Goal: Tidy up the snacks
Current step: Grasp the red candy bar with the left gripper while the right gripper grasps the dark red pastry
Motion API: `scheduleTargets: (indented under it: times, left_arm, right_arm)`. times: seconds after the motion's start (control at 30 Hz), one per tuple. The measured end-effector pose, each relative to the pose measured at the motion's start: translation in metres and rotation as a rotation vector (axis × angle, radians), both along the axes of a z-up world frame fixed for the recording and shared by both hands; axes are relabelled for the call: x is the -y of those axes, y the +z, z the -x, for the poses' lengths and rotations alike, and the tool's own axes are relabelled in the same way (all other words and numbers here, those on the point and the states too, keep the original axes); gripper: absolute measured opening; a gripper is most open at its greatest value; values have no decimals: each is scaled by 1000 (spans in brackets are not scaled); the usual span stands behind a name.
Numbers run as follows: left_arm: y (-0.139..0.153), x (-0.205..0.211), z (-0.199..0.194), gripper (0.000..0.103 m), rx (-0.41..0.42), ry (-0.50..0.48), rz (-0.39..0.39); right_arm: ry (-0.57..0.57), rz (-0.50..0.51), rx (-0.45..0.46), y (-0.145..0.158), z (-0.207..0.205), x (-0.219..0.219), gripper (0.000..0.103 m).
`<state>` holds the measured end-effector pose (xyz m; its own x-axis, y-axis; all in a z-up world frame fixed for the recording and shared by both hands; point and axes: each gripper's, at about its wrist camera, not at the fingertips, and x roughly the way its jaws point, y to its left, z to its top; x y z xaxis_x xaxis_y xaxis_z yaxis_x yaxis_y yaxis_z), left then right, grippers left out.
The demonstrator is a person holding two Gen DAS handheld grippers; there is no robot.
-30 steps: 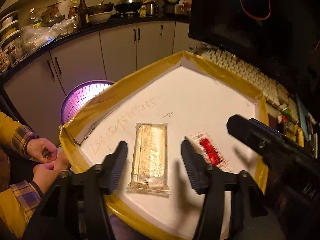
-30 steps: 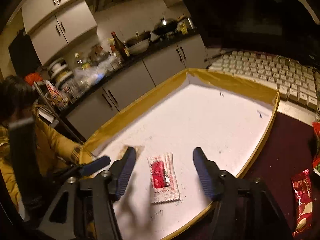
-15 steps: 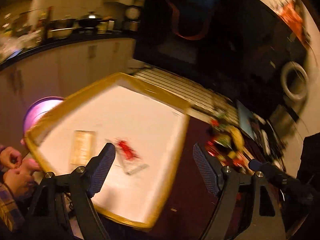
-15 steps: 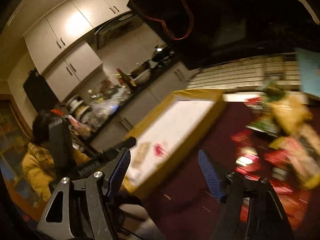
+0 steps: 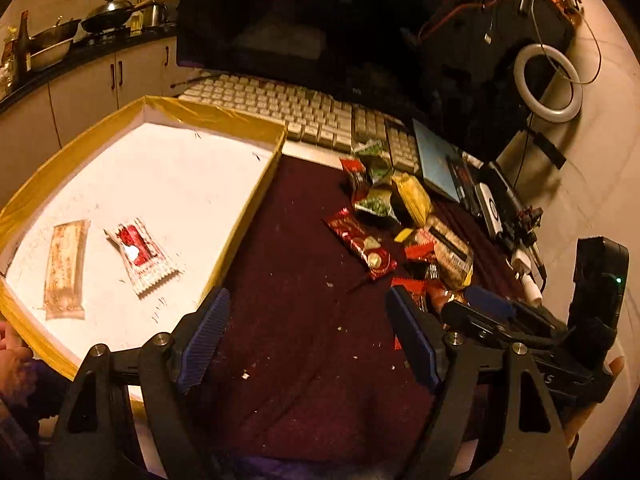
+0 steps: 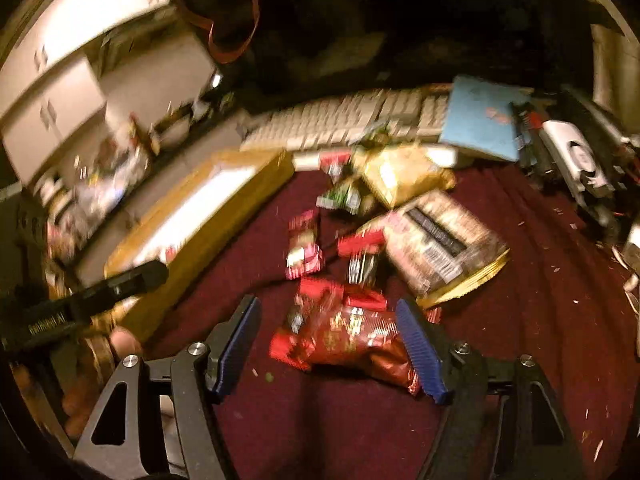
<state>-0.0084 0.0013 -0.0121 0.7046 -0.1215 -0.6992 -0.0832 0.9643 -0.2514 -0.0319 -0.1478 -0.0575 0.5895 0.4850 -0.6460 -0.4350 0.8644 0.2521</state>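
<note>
A white tray with a yellow taped rim holds a beige bar and a red-and-white packet. To its right a pile of snack packets lies on the maroon cloth. My left gripper hovers open over bare cloth beside the tray, with nothing between its fingers. My right gripper is open low over the pile. A shiny red packet lies on the cloth between its fingers, and the left pad stands clear of it. The right wrist view is blurred.
A keyboard and a dark monitor stand behind the tray. A blue booklet, small devices and a ring light crowd the far right. A person's hand is at the tray's near left corner. Crumbs dot the cloth.
Both grippers swung right, from above the tray to the maroon cloth and the snack pile, and their jaws widened. The bar and the red-and-white packet stayed in the tray.
</note>
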Motion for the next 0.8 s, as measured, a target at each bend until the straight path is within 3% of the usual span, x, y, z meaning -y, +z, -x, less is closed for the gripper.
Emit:
scheduleTargets:
  times: [0.07,0.2,0.3,0.4,0.5,0.57,0.8]
  left_arm:
    - [-4,2,-3,80,-19,-13,9]
    - [-5,8,-3,80,-23,-31,-14]
    - [-7,8,-3,80,-32,-39,-9]
    - [-11,9,-3,80,-48,-48,-30]
    - [-10,6,-3,80,-46,-41,-25]
    - [-11,5,-2,80,-52,-40,-27]
    - [-10,11,-3,80,-47,-58,-38]
  right_arm:
    - [-5,6,10,6,-8,1,72]
    - [23,-58,-67,0,-18,10,73]
    - [112,37,-63,0,-19,2,73]
    - [187,22,-90,-4,-13,2,73]
    - [235,103,-69,-9,5,-9,73]
    - [218,77,-74,2,-4,-7,71]
    - [98,12,-136,-15,-11,6,77]
